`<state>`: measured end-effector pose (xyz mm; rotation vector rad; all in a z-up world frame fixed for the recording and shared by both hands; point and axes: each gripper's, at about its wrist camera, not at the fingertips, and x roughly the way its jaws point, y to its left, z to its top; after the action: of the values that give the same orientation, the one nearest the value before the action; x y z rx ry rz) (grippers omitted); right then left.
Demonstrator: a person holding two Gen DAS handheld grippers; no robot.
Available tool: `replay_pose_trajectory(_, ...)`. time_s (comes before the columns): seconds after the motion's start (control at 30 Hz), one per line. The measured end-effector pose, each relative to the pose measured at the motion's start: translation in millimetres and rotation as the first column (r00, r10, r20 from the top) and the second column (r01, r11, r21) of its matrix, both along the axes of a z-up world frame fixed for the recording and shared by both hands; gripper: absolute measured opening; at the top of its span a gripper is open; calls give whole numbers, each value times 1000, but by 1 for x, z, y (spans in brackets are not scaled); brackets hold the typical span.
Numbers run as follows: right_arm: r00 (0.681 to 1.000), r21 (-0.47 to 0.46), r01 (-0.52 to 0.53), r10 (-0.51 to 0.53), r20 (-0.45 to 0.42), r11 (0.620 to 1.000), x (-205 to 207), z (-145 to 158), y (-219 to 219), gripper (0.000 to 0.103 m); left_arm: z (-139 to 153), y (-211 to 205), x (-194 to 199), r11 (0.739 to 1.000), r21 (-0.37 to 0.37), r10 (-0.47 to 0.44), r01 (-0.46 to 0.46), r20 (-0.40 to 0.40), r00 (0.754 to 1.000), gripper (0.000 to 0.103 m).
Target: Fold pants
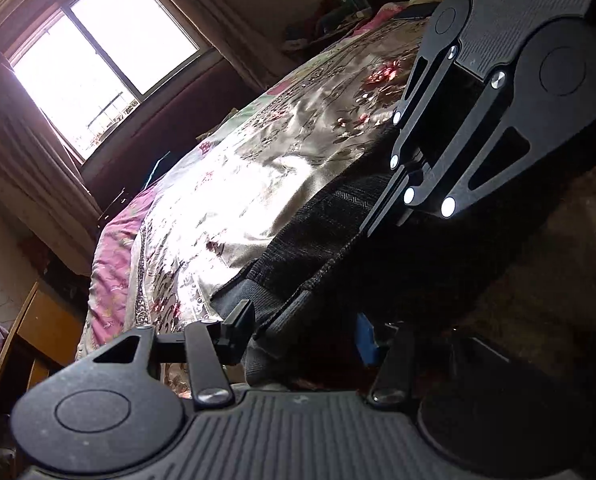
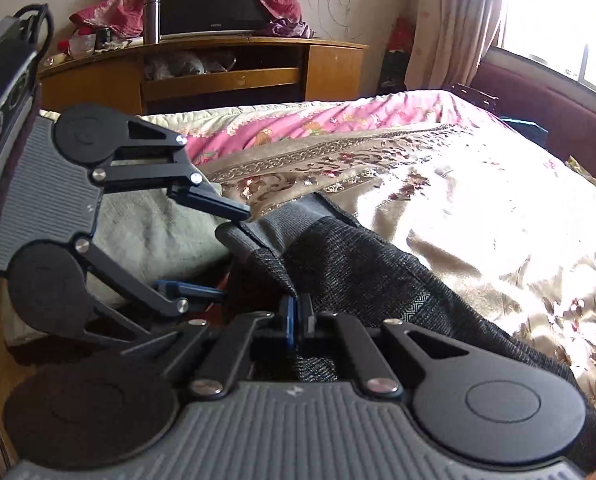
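Right wrist: wooden cabinet [image 2: 226, 76] beyond bed [image 2: 458, 184]; pants [image 2: 358, 264] near edge.

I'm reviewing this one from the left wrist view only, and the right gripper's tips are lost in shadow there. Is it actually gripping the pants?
Observer: Yes. The right wrist view shows the right gripper shut on a fold of the dark pants.
Operator: My own far finger is dark too. Is the left one clamped on anything?
Observer: No. The left gripper stands open, with the end of the grey band lying between its fingers.
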<state>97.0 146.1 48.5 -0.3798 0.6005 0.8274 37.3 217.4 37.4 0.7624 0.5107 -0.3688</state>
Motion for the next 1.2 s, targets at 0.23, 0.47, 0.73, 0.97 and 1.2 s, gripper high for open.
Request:
replay_pose_trajectory(0.23, 999, -66, -18, 21, 49, 998, 0, -16, 9, 6, -10, -11, 21, 995, 73, -58, 61, -41, 997, 38)
replay_pose_trajectory(0.47, 990, -181, -34, 58, 129, 983, -8, -40, 0, 43, -1, -3, 19, 998, 51, -40, 41, -29, 999, 32)
replay_pose_trajectory(0.73, 993, -106, 75, -65, 94, 992, 8, -18, -26, 9, 7, -10, 41, 993, 97, -63, 61, 25, 998, 31)
replay_pose_trajectory(0.97, 901, 52, 135, -145, 408, 989, 8, 79, -27, 9, 78, 2, 49, 998, 50, -39, 24, 337, 941, 29)
replay_pose_trajectory(1.2, 989, -203, 13, 17, 144, 979, -13, -50, 8, 14, -50, 1, 27, 959, 280, -48, 39, 26, 999, 30)
